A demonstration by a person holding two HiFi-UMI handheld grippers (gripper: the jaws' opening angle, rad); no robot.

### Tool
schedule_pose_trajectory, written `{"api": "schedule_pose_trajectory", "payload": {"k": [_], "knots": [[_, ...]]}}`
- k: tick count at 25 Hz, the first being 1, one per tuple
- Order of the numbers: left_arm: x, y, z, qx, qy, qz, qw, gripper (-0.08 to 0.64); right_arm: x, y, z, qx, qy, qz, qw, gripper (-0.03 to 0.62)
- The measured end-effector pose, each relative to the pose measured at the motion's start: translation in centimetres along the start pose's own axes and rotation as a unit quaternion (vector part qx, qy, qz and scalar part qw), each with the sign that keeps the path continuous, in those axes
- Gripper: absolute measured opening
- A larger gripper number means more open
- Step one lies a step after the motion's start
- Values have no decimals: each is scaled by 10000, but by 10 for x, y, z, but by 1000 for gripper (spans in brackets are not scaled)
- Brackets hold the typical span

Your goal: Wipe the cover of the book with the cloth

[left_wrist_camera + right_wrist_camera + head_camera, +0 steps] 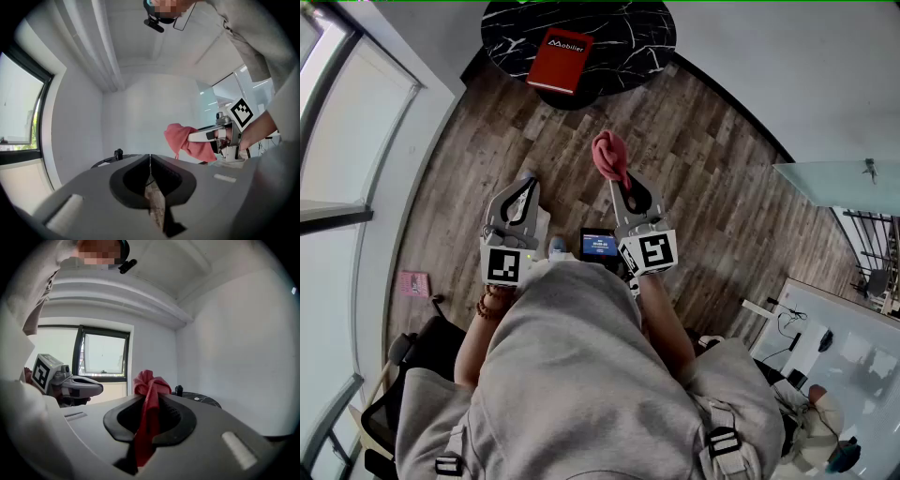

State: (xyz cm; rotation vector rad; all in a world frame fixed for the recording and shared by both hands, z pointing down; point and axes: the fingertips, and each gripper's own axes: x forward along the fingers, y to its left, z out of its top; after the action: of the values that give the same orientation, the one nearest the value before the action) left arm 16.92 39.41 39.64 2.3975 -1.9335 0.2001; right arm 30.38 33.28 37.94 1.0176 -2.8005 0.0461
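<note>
Pink cloth (609, 156) pinched in our right gripper (625, 184); left gripper (525, 178) jaws pressed together, empty. Red book (560, 61) lies on black marble table (637, 33) at 12 o'clock, well apart. Approach step, we judge; next: carry cloth onto cover.

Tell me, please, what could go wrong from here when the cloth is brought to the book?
The book lies close to the table's near rim with nothing steadying it. The left gripper is shut and empty, so a wipe might push the book off. The cloth is a small wad pinched in the right gripper, so its hard jaws might scrape the cover.
</note>
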Motion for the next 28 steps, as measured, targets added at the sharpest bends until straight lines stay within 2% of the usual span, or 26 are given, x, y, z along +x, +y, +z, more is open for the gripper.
{"api": "schedule_pose_trajectory", "payload": {"k": [3,7,16,22,24,28], "knots": [[7,15,-1,-15,20,19,10000,8,15,-2,1,134,-12,-6,9999,64],[24,44,3,-46,-21,30,10000,8,42,-10,7,82,97,-75,9999,66],[76,126,17,-171,-138,131,9997,8,118,-39,41,13,199,-243,9995,66],[108,176,12,-144,-350,151,9992,8,165,-61,37,211,368,-461,9980,66],[119,192,9,-151,-339,95,9993,9,180,-70,31,240,476,-598,9968,66],[138,218,6,-127,-205,-100,9997,9,199,-98,29,295,541,-1164,9913,66]]}}
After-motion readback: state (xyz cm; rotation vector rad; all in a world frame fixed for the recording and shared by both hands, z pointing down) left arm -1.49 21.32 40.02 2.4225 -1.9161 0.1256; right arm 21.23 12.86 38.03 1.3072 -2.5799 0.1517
